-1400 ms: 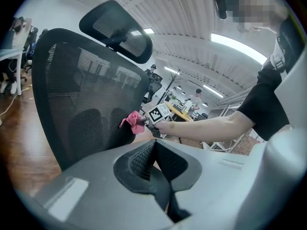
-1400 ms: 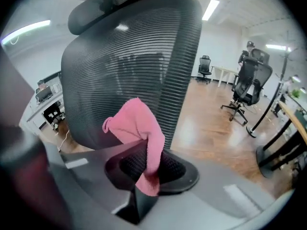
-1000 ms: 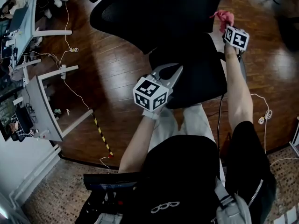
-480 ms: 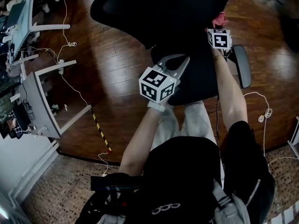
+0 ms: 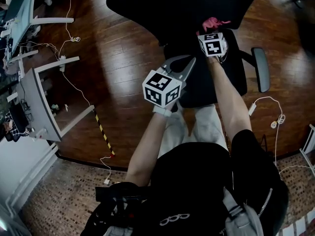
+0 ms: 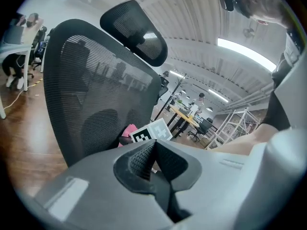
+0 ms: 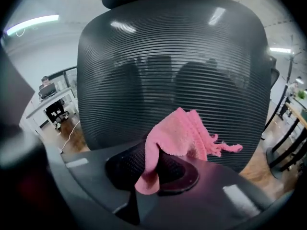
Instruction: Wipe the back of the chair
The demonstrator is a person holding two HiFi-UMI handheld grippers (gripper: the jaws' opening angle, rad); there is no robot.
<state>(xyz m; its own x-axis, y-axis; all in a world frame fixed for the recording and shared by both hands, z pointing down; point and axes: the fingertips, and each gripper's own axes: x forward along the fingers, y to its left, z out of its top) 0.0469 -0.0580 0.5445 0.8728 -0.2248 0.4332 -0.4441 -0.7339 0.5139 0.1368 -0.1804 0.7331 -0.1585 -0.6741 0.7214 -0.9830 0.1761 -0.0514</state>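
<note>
Little of the wipe can be judged as finished. No cleaned strip is being shown on the mesh, so the work is being judged as under way low on the chair back (image 7: pixel 168 56), with the upper mesh and both sides being left to cover.

The right gripper (image 7: pixel 149 163) is being held clenched on a pink cloth (image 7: pixel 184 131). One fold is being pinched between the pads at the lower centre of the right gripper view. The frayed loose end is being draped to the right, in front of the bottom of the mesh. Whether the cloth is being pressed onto the mesh or held just off it cannot be told.

In the head view the right gripper (image 5: pixel 212 29) is being carried at the upper centre of the frame. The pink cloth (image 5: pixel 212 22) is being shown just above its marker cube, against the dark chair back (image 5: pixel 167 4).

The left gripper (image 6: pixel 152 158) is being held with its jaws together and nothing between them. In the head view it is being carried at the frame's centre, at the left edge of the seat (image 5: pixel 206 82) and apart from the mesh.

In the left gripper view the chair back is being shown across the upper left, with the headrest (image 6: pixel 136 30) above it. Wooden floor (image 5: pixel 123 73) is being shown around the chair.
</note>
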